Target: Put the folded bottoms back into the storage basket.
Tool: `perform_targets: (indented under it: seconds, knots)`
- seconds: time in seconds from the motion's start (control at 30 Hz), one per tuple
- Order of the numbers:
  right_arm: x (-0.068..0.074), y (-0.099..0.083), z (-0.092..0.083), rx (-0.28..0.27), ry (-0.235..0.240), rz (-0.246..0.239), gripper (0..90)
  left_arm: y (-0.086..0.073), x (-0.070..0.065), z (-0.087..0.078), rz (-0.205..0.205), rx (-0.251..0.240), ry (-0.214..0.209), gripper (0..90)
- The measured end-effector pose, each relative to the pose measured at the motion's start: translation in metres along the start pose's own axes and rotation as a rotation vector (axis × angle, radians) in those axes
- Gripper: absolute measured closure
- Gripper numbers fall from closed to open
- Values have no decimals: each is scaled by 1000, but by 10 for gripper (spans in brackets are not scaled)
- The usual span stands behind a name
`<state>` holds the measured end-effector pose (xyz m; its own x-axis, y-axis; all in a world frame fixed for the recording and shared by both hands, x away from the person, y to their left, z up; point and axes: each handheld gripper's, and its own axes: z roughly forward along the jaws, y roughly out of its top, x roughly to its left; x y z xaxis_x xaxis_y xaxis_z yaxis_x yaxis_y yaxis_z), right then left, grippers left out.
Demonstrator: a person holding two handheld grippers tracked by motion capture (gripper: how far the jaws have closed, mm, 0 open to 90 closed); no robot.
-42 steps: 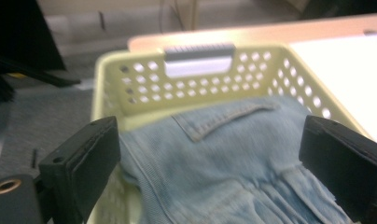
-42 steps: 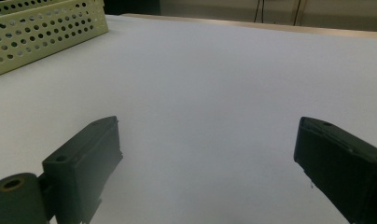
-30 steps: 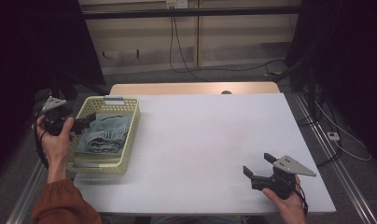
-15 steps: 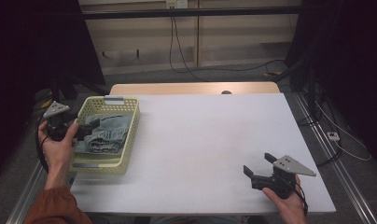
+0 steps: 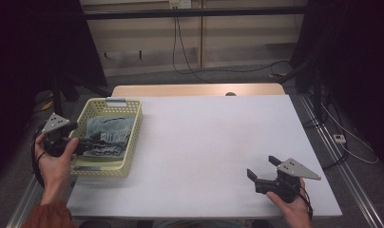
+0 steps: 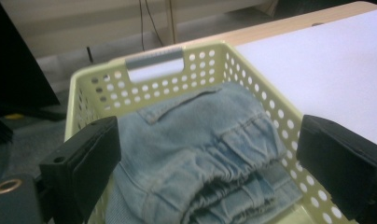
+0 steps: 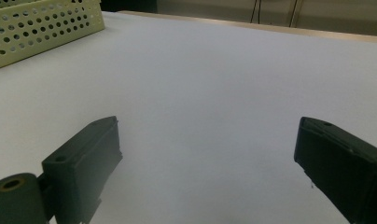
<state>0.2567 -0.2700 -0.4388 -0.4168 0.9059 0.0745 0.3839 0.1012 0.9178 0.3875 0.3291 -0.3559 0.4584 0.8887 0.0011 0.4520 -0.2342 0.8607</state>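
Denim, folded in the yellow basket (image 5: pixel 130 142) at the worktop's left edge, is what my left gripper (image 5: pixel 92 145) straddles with jaws spread, while my right gripper (image 5: pixel 264 173) waits, jaws agape.

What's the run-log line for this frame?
left gripper: open, over denim in basket | right gripper: open, idle on table
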Motion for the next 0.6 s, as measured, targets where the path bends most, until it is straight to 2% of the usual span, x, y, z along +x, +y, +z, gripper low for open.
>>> perform_targets:
  seconds: [0.07, 0.13, 0.33, 0.47, 0.6]
  knots:
    - [0, 0, 0, 0, 1, 1, 73, -3, 0, 0, -3, -2, 1, 68]
    - [0, 0, 0, -2, 1, 5, 73, -5, 0, -2, -12, 6, -21, 68]
    - [0, 0, 0, -4, 2, 4, 73, -10, -8, -7, 5, 30, -25, 70]
    - [0, 0, 0, -3, 0, 4, 73, -11, -16, -12, -1, 13, -37, 72]
    - [0, 0, 0, 1, 0, 2, 73, -10, -25, -14, 26, 25, -52, 71]
